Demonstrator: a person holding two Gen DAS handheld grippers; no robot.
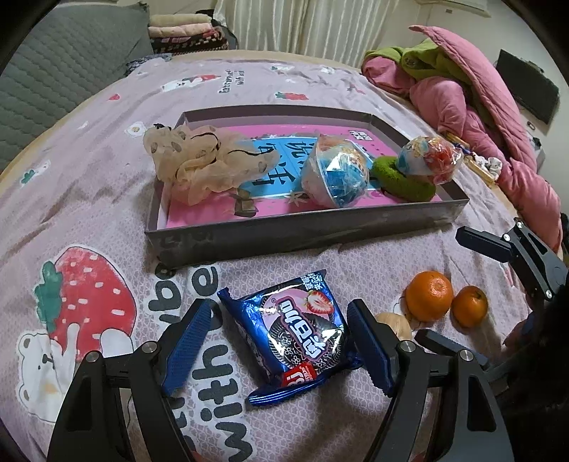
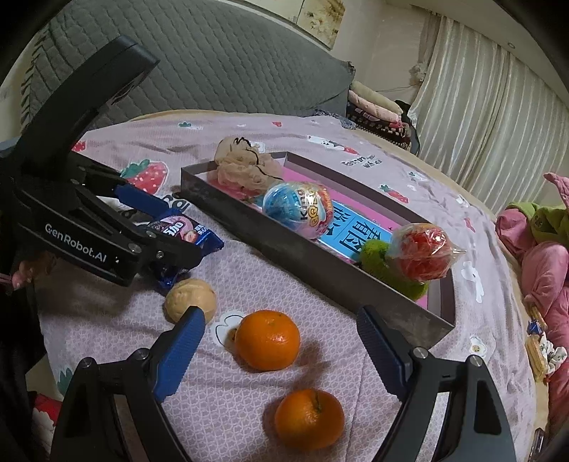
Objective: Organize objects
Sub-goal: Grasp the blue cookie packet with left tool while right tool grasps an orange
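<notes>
A blue cookie packet [image 1: 298, 332] lies on the bed sheet between the fingers of my open left gripper [image 1: 281, 341], which straddles it without clear contact; it also shows in the right wrist view [image 2: 181, 231]. My open right gripper [image 2: 281, 341] hovers over two oranges [image 2: 267, 339] [image 2: 309, 417], one between its fingers. A walnut [image 2: 190, 300] lies to their left. The grey tray [image 1: 284, 238] holds a beige scrunchie [image 1: 199, 160], a blue toy egg [image 1: 336, 174], a red-blue toy egg [image 1: 428, 160] and a green scrunchie [image 1: 402, 181].
Pink and green bedding [image 1: 458, 92] is piled at the right. A grey quilted headboard [image 2: 199, 60] and folded blankets [image 1: 185, 32] stand behind the bed. Small items [image 2: 540, 348] lie by the bed's right edge.
</notes>
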